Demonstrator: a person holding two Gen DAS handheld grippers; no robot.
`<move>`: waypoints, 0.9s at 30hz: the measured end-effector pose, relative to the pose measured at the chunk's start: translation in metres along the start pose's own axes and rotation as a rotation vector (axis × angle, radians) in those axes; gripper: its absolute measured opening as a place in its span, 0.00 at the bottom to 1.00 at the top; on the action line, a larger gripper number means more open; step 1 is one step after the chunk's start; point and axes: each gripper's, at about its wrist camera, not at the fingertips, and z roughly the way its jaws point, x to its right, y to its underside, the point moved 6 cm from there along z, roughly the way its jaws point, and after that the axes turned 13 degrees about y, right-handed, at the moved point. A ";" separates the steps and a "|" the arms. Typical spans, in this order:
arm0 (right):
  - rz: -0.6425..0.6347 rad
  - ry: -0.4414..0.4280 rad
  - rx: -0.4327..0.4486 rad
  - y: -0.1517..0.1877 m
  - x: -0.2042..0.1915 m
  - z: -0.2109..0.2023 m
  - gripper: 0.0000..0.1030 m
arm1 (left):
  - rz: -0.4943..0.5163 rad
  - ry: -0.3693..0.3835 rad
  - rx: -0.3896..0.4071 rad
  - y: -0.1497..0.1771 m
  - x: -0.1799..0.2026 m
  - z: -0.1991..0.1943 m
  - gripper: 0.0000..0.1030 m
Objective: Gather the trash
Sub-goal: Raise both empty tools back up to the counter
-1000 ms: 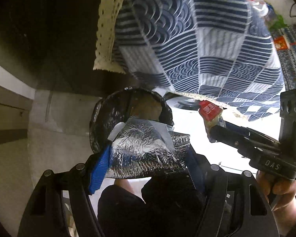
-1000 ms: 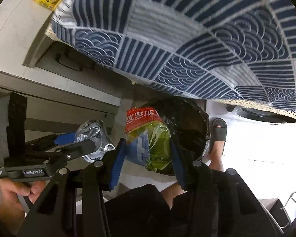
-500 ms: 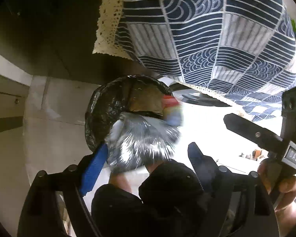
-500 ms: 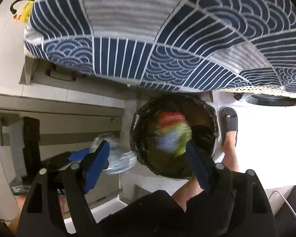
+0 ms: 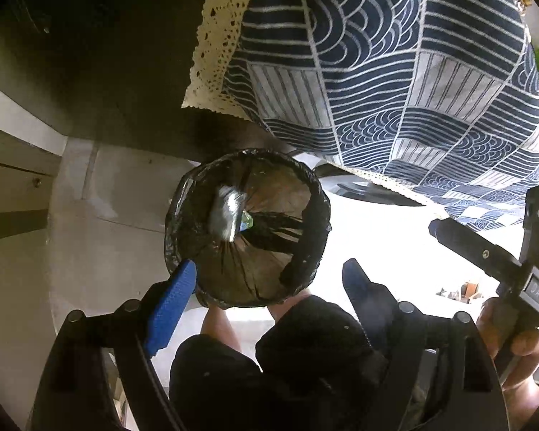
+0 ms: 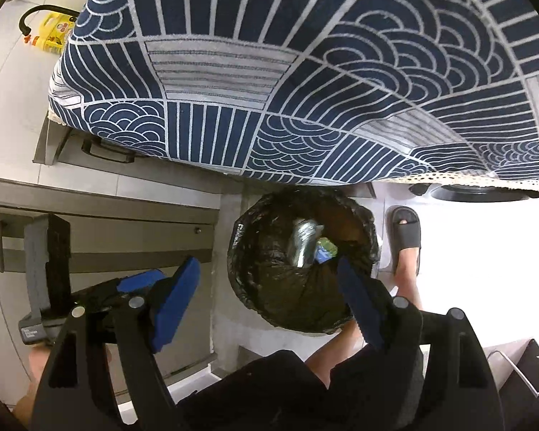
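Left gripper (image 5: 266,280) wide, empty | right gripper (image 6: 269,294) wide, empty | both directly above bin (image 6: 363,212) | silver wrapper (image 6: 302,244) inside, upright.

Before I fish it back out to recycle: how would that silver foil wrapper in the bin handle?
The silver foil wrapper looks crinkled and thin, so probably light and floppy. Its glossy surface may slip between pads. It lies deep in the bin liner, which may snag.
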 end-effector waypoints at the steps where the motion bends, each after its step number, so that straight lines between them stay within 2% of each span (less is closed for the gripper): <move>1: -0.004 0.003 0.006 0.000 0.001 -0.002 0.76 | 0.006 0.001 0.004 -0.001 0.002 -0.002 0.79; 15: -0.017 0.046 0.106 0.001 0.011 -0.047 0.76 | 0.096 0.015 0.092 -0.017 0.034 -0.050 0.79; 18: -0.022 0.046 0.127 0.000 0.011 -0.062 0.77 | 0.139 0.027 0.136 -0.019 0.047 -0.066 0.79; 27: -0.051 0.033 0.277 -0.012 -0.003 -0.132 0.77 | 0.256 0.061 0.246 -0.030 0.094 -0.120 0.79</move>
